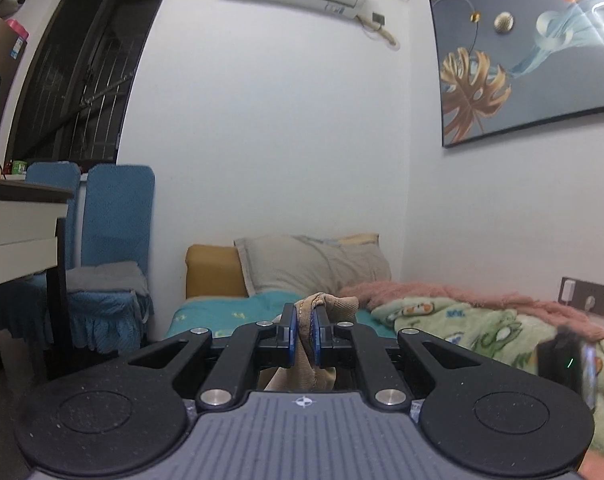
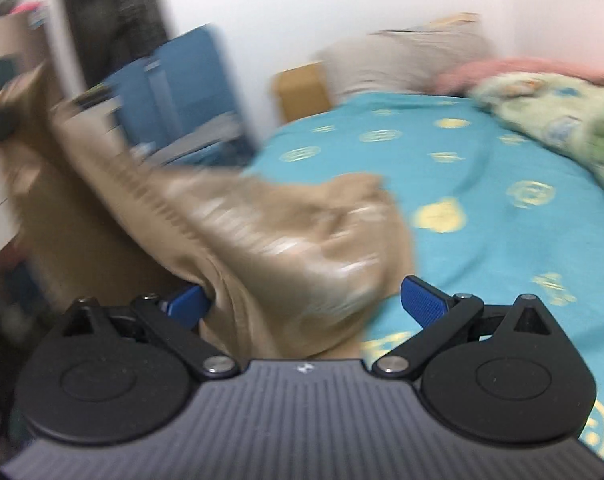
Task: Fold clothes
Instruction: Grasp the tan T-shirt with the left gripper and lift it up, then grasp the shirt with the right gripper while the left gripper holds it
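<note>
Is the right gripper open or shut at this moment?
Open: the right gripper has its blue pads spread wide, with the tan garment bunched loosely between them.

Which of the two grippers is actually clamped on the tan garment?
The left gripper: its jaws pinch the tan garment. The right gripper has jaws spread wide, the cloth only lying between them.

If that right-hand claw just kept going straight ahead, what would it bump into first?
Most likely the tan garment, bunched right between the open right gripper's fingers. Beyond that lies the teal bedsheet. The picture is blurred, so depth is uncertain.
</note>
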A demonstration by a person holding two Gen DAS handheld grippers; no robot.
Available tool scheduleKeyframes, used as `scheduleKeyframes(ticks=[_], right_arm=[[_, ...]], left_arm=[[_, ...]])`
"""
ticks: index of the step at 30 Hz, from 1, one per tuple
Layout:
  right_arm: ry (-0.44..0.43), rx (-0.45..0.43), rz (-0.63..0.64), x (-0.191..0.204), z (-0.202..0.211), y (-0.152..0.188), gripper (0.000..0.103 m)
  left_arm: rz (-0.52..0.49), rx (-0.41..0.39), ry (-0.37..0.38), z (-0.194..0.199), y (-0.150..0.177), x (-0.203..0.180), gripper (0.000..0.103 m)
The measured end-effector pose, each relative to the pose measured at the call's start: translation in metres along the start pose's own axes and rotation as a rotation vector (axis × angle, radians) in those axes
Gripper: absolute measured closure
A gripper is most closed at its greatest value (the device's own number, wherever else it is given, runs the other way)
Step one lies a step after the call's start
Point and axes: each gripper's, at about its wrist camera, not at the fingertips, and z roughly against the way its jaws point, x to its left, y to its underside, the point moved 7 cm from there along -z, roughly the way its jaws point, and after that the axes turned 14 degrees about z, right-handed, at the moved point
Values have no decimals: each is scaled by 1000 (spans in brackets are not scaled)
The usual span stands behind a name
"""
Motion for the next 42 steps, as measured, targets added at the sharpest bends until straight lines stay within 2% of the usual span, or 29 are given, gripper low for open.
scheduleKeyframes(ticks=[4,7,8,13,17,19,22,23,25,26,28,29,33,34,35,36,38,42], right_arm=[[87,-20,-181,-49,4,-6,0],[79,16,-220,-63,-1,6,0],[77,50,-206,-63,-7,10,0],[58,347,-4,-34,-43,54,0],[145,316,41,-31,-30,56,1],[212,229,33,-39,-15,44,3],[278,71,18,-50,12,21,19],[298,29,27,-53,19,14,28],[337,-43,63,-56,30,4,36],[341,-55,89,-53,31,2,43],[321,-43,127,-47,27,4,52],[285,-13,118,-46,20,8,57],[144,123,-9,-49,-7,31,60],[120,147,-32,-49,-10,36,66],[95,171,-56,-49,-14,41,79],[72,189,-76,-48,-15,43,86],[49,191,-89,-45,-14,40,92],[29,143,-92,-42,-1,29,92]], left_arm=[[-18,49,19,-9,14,-6,94],[-36,69,33,-12,23,-11,94],[-42,59,35,-11,24,-13,94],[2,0,-6,-6,15,-2,94],[73,-19,-41,-5,4,17,94],[106,-24,-50,-4,0,26,94],[149,-19,-46,-3,-4,33,94],[160,-12,-42,-4,-4,35,94],[163,-8,-39,-5,-3,35,94],[156,-1,-44,-7,-1,36,94],[157,17,-57,-12,2,39,94],[166,28,-64,-15,3,42,94],[210,82,-100,-23,9,57,94],[216,95,-113,-25,11,61,94],[221,112,-124,-27,14,64,94],[228,133,-137,-29,17,67,94],[238,176,-162,-33,23,73,94],[233,295,-214,-44,41,85,92]])
